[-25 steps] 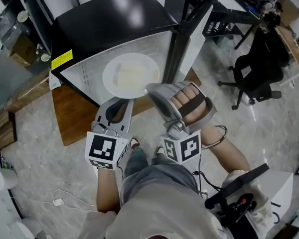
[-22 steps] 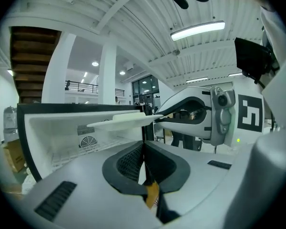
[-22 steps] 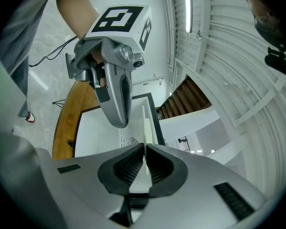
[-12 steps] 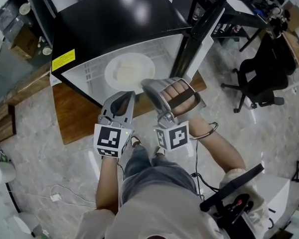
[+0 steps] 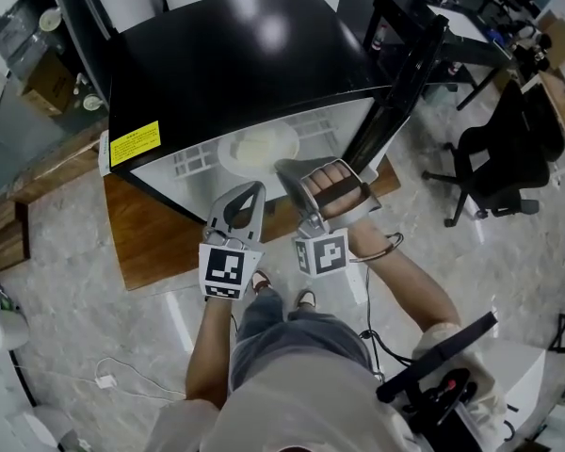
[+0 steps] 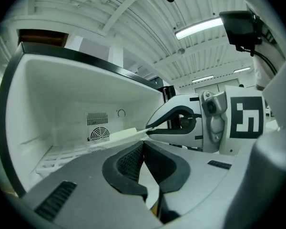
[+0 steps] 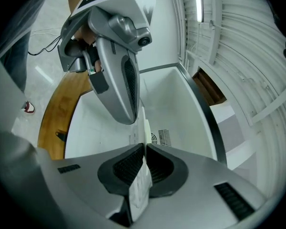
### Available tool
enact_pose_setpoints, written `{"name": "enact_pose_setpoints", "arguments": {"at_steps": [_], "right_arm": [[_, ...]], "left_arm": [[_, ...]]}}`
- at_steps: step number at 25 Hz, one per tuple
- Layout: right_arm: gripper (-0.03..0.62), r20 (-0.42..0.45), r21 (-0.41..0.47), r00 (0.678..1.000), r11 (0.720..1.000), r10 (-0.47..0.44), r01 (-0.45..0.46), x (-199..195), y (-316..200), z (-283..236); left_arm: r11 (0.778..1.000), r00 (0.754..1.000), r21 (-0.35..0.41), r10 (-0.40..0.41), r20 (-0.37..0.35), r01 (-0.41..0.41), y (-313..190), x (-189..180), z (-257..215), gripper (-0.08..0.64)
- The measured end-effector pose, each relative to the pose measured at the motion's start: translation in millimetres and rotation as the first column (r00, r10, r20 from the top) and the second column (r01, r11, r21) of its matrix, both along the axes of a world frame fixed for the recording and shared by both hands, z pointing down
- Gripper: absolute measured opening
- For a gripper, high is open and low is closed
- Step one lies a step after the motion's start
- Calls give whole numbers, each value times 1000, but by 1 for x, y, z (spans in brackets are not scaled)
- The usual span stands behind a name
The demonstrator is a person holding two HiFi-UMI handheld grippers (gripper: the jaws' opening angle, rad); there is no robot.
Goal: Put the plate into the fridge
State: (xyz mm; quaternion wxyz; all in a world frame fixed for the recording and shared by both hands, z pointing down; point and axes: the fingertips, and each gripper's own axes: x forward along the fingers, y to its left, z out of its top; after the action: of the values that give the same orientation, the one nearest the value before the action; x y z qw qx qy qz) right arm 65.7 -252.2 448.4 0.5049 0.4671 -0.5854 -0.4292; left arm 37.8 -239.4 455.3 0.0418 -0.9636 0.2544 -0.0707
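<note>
A white plate (image 5: 260,148) with pale food on it lies level, partly inside the open black fridge (image 5: 226,55). My left gripper (image 5: 249,190) is shut on the plate's near rim. My right gripper (image 5: 289,170) is shut on the rim just right of it. In the left gripper view the jaws (image 6: 143,144) close on the plate's edge (image 6: 121,135), above the white wire shelf (image 6: 62,157), with the right gripper (image 6: 181,123) beside them. The right gripper view shows its jaws (image 7: 145,149) pinching the plate's edge (image 7: 145,128), and the left gripper (image 7: 119,80) ahead.
The fridge door (image 5: 400,83) stands open at the right. The fridge sits on a wooden platform (image 5: 151,243). A black office chair (image 5: 508,158) and desks stand to the right. A cable (image 5: 108,377) lies on the floor at the left.
Both grippers have carried the plate forward, from in front of the opening to partly under the fridge's top. The person has stepped closer.
</note>
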Motion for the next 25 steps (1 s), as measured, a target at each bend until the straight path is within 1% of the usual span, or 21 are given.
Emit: {"name": "enact_pose_setpoints", "arguments": {"at_steps": [4, 7, 10, 12, 16, 19, 22, 25], "right_arm": [[31, -27, -22, 1000, 1000, -3, 3, 8, -39, 10], [31, -46, -27, 999, 1000, -5, 3, 11, -57, 17], [31, -58, -54, 998, 999, -14, 11, 17, -70, 32], [31, -62, -59, 998, 998, -19, 15, 18, -75, 36], [31, -78, -75, 997, 997, -28, 22, 16, -82, 38], [35, -92, -101, 994, 994, -54, 45, 14, -86, 45], [52, -89, -100, 992, 992, -85, 76, 14, -86, 43], [128, -100, -108, 990, 990, -103, 92, 16, -86, 41]], "left_arm": [[999, 999, -28, 14, -30, -15, -34, 11, 2, 18], [999, 999, -29, 18, -42, -19, -48, 17, 8, 18], [999, 999, -41, 12, -53, -14, -61, 26, 15, 18], [999, 999, -41, 12, -50, -14, -67, 29, 17, 18], [1000, 1000, -14, 3, -9, -3, -74, 32, 21, 18], [999, 1000, -38, -10, -19, 10, -79, 34, 22, 18], [999, 1000, -33, -27, 13, 28, -82, 37, 25, 18], [998, 999, -49, -39, 8, 39, -87, 39, 26, 18]]}}
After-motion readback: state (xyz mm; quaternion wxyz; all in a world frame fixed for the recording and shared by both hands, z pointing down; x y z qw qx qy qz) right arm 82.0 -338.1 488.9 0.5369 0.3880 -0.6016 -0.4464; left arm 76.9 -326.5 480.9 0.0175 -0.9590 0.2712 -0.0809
